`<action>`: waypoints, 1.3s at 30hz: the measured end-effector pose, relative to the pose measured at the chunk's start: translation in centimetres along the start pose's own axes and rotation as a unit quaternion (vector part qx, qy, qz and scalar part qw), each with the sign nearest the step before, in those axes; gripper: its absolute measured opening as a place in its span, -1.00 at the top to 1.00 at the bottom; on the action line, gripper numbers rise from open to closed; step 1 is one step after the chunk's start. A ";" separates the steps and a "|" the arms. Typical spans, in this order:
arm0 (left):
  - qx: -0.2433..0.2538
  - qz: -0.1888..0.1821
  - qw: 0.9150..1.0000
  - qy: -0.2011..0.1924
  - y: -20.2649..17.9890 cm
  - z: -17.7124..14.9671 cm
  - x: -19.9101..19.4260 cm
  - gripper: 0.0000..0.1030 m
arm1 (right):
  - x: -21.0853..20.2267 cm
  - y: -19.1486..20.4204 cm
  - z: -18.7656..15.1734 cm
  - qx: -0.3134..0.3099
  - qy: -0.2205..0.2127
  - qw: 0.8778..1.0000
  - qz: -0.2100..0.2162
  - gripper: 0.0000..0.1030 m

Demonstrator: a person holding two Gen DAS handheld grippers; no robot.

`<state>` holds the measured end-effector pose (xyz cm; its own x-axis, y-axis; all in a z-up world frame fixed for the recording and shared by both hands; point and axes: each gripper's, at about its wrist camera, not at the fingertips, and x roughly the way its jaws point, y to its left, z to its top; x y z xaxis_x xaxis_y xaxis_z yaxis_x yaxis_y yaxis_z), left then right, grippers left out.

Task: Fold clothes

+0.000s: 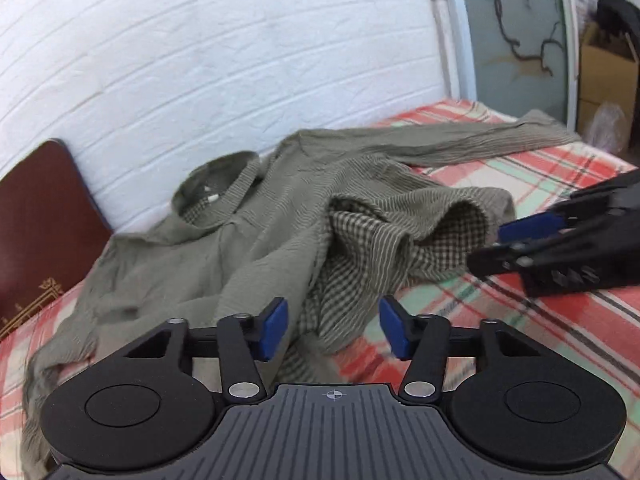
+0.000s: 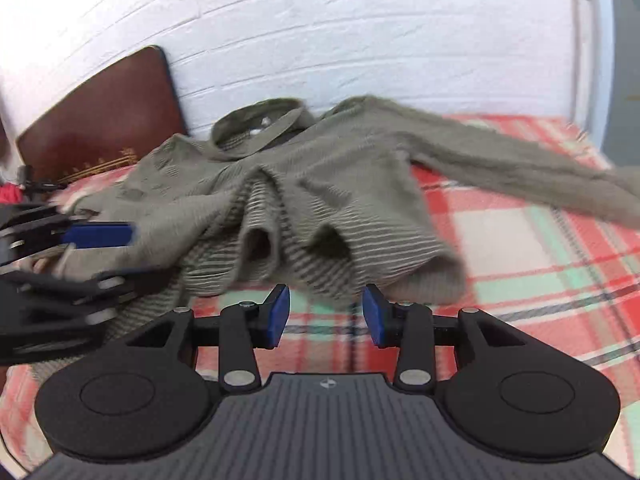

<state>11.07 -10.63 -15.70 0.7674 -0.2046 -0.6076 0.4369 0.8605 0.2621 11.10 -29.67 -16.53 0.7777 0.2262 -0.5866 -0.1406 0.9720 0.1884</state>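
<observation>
Left wrist view: 1 olive-green sweater [image 1: 248, 216] lies crumpled on the bed, on a red/green/white plaid sheet [image 1: 540, 320]. Collar sits toward the white brick wall [image 1: 220, 60]; 1 sleeve stretches out to the right along the sheet, and the hem is bunched up w/ the checked inside of the knit showing. Left gripper [image 1: 334, 330] sits low over the sweater's near edge, jaws partly apart, 2 blue pads w/ only cloth behind the gap, nothing pinched. Right gripper [image 1: 508, 240] comes in from the right edge, blurred, just beside the raised hem; can't tell if it touches. 1 dark red headboard [image 1: 36, 220] at left, 1 cardboard box [image 1: 604, 64] far right.

Right wrist view: same sweater [image 2: 320, 184], 1 long sleeve running to the right edge, folds lifted at the hem. Right gripper [image 2: 326, 314] has jaws partly apart over bare plaid sheet [image 2: 520, 260], just short of the hem, empty. Left gripper [image 2: 104, 252] is at the left edge over the sweater's side, blurred; 1 blue pad clear, jaws apart, grip can't be told. Headboard [image 2: 100, 112] stands against the brick wall [image 2: 320, 32].
</observation>
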 end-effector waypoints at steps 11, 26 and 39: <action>0.061 -0.012 0.998 0.006 -3.8 0.9 4.2 -0.16 | 0.1 -2.3 -0.7 0.063 0.010 0.997 0.035 -0.07; -0.209 -0.052 0.976 -0.039 6.9 1.9 -1.7 1.00 | 1.5 -0.9 -0.5 0.078 0.024 0.995 0.064 -0.07; -0.246 -0.047 0.967 -0.051 9.2 0.3 -4.1 1.00 | 0.5 -0.9 -1.6 0.141 -0.002 0.987 0.079 -0.10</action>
<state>12.14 -1.99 -10.60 0.7886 -0.3156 -0.5278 0.2499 0.9487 -0.1939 10.63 -30.33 -18.20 0.7626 0.3724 -0.5290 -0.0849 0.8683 0.4888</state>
